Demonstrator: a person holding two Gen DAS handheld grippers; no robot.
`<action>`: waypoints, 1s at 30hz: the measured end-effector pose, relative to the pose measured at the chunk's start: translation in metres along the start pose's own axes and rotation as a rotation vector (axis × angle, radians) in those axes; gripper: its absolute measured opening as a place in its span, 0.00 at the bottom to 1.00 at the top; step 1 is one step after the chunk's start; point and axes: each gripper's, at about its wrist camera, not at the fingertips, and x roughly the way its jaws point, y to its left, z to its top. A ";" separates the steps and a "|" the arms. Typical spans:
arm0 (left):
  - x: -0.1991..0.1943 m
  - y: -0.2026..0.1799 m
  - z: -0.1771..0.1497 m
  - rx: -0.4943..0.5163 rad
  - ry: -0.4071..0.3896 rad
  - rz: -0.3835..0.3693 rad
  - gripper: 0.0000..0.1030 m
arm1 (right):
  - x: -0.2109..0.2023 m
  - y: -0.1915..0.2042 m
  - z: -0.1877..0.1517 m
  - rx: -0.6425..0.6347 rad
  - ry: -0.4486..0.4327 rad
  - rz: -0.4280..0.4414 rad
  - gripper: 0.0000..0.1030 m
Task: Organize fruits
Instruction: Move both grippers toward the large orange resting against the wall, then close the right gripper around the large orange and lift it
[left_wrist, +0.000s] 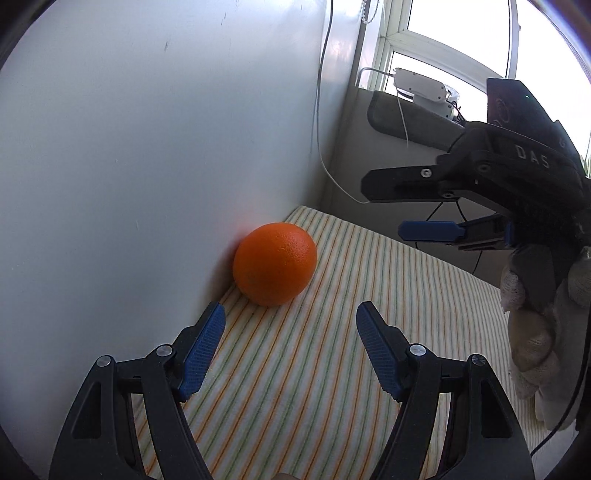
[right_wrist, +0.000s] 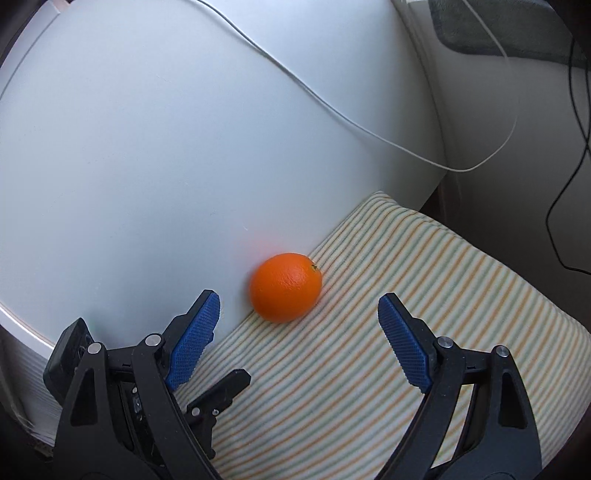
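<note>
An orange (left_wrist: 275, 264) lies on a striped cloth (left_wrist: 332, 350), touching a white wall panel (left_wrist: 147, 147). It also shows in the right wrist view (right_wrist: 285, 287). My left gripper (left_wrist: 290, 314) is open and empty, just short of the orange. My right gripper (right_wrist: 298, 301) is open and empty, above and just short of the orange. The right gripper also shows in the left wrist view (left_wrist: 384, 206), held by a gloved hand to the right. Part of the left gripper shows at the lower left of the right wrist view (right_wrist: 207, 402).
A white cable (right_wrist: 332, 110) runs across the wall panel. A black cable (right_wrist: 565, 166) hangs at the right. A grey cushion (left_wrist: 402, 118) and a white device (left_wrist: 421, 86) sit by the window behind. The cloth's edge (right_wrist: 535, 295) drops off at the right.
</note>
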 end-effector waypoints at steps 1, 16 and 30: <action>0.003 0.001 0.000 -0.003 0.003 -0.001 0.71 | 0.009 -0.001 0.003 0.006 0.015 0.011 0.87; 0.027 0.007 0.003 0.002 0.017 0.026 0.71 | 0.087 -0.030 0.015 0.131 0.134 0.164 0.78; 0.040 0.003 0.004 0.014 0.042 0.022 0.69 | 0.100 -0.025 0.008 0.154 0.165 0.208 0.64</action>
